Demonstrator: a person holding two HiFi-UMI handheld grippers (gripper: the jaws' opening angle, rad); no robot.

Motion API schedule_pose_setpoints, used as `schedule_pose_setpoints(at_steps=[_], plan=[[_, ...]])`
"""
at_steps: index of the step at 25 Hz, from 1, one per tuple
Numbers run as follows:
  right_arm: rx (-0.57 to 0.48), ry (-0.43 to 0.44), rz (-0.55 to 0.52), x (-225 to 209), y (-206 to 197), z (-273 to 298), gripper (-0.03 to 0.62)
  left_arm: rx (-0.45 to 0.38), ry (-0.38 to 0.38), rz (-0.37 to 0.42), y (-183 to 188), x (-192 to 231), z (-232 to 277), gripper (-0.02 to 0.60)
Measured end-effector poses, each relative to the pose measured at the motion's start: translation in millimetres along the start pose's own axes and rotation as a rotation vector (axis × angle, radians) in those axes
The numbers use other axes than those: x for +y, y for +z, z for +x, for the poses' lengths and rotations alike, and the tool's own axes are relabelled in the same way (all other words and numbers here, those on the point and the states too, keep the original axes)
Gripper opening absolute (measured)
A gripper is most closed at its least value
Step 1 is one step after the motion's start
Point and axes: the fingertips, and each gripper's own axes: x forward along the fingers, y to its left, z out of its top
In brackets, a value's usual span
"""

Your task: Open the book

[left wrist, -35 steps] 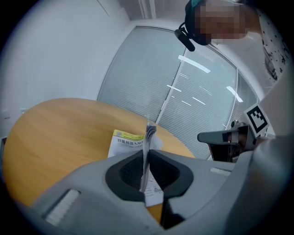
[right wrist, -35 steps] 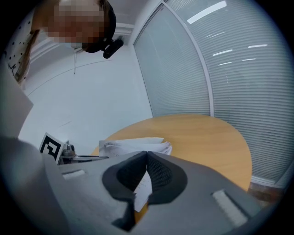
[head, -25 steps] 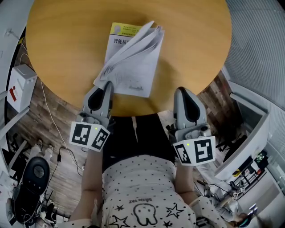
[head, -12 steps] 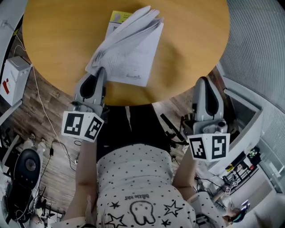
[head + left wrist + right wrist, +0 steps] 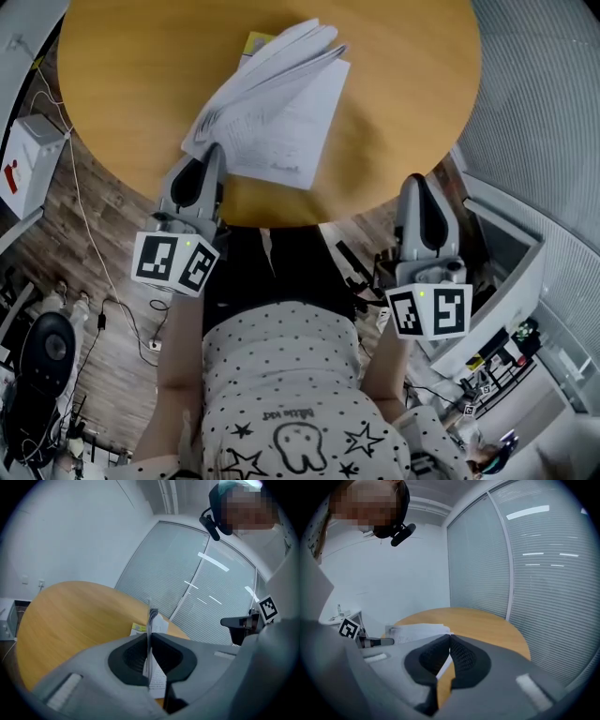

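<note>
Book (image 5: 295, 141) lies on the round table (image 5: 412, 84), straight ahead of my left gripper (image 5: 208, 153). Its long axis runs away from me, tipped a bit right. Left is clamped on a thin bundle of pages (image 5: 251, 89) at the near-left corner, with the sheets edge-on between the pads. Lifted sheets fan from my pinch toward the far-right corner, so I judge the swing goes up and rightward. Right gripper (image 5: 419, 183) is pressed together, empty, at the table's near edge, well right of the book. Left is nearer.
</note>
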Motion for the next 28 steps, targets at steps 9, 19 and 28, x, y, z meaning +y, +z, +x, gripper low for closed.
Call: schedule_pose_setpoints(at_steps=[9, 19, 28], plan=[[-0.009, 0.032, -0.015, 21.8, 15.6, 8.6, 0.003, -0.068, 0.038, -0.094, 11.5, 26.9, -10.7, 0.029], [-0.027, 0.045, -0.028, 47.5, 38.0, -4.4, 0.003, -0.053, 0.084, -0.137, 9.2, 42.9, -22.5, 0.029], [-0.073, 0.052, -0.029, 47.7, 63.0, -10.2, 0.003, -0.050, 0.129, -0.129, 14.1, 48.7, -26.1, 0.029]])
